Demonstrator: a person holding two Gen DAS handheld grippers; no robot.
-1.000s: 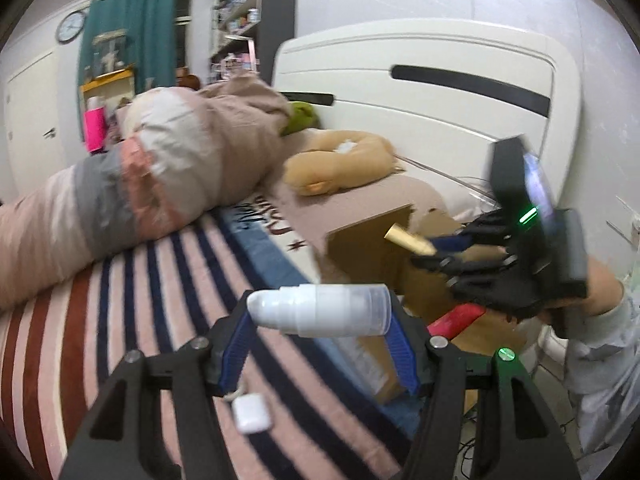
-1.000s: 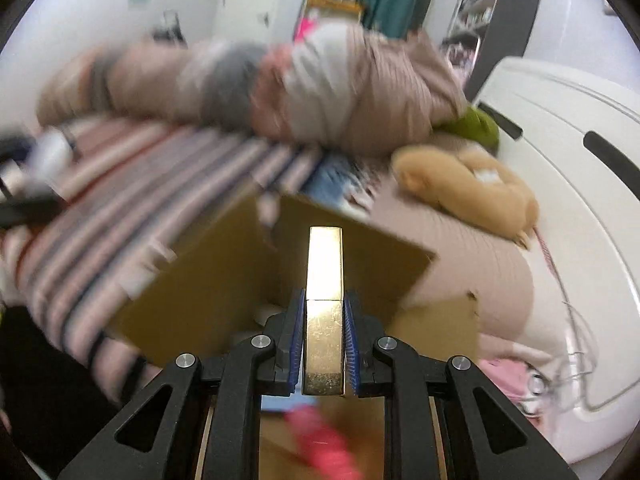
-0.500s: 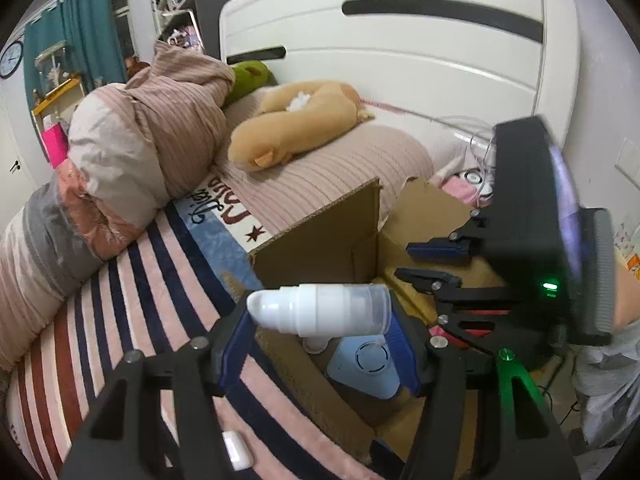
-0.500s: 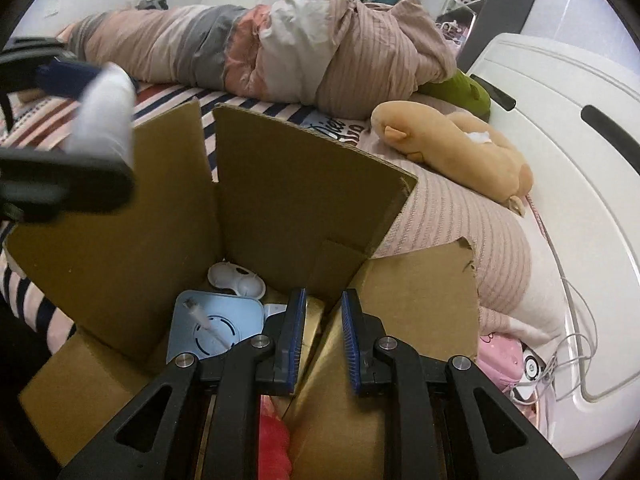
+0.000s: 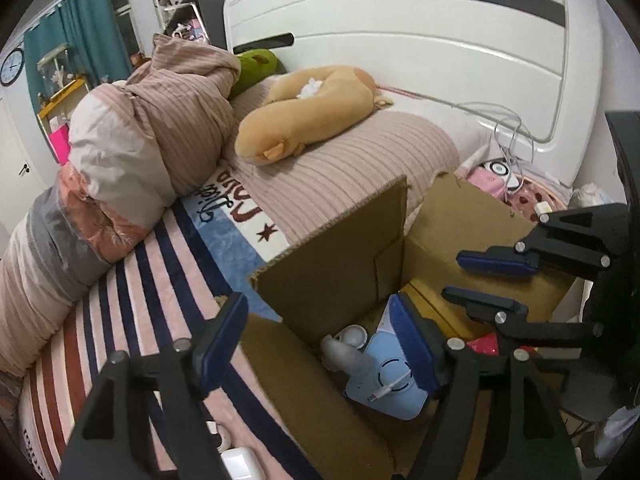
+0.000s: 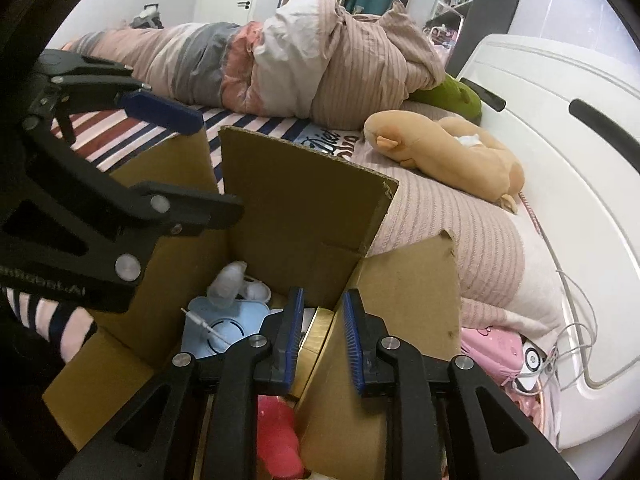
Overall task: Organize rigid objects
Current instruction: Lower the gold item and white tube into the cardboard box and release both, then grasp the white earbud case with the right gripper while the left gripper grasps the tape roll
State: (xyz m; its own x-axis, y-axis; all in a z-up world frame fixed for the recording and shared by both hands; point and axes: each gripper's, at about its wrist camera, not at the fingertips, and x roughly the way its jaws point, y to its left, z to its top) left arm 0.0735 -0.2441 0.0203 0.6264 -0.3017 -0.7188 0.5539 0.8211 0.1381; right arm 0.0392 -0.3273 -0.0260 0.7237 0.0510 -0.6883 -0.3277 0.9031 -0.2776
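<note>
An open cardboard box (image 5: pixel 332 264) (image 6: pixel 304 200) stands on the bed. Inside lie a light blue device (image 5: pixel 384 384) (image 6: pixel 224 328), a white pump bottle (image 5: pixel 344 356) (image 6: pixel 228 280), a gold bar (image 6: pixel 316 332) and a red object (image 6: pixel 276 432). My left gripper (image 5: pixel 320 340) is open and empty above the box; it also shows in the right wrist view (image 6: pixel 188 160). My right gripper (image 6: pixel 320 328) is open over the box, and shows in the left wrist view (image 5: pixel 480 280).
A rolled striped duvet (image 5: pixel 132 148) lies along the bed. A tan plush toy (image 5: pixel 304 116) rests on the pink pillow by the white headboard (image 5: pixel 440 40). A small white case (image 5: pixel 240 464) lies on the striped sheet. Cables and pink items (image 6: pixel 520 352) sit at right.
My left gripper opened and let go of the white pump bottle, which now lies in the box. My right gripper had released the gold bar earlier and opened a little wider.
</note>
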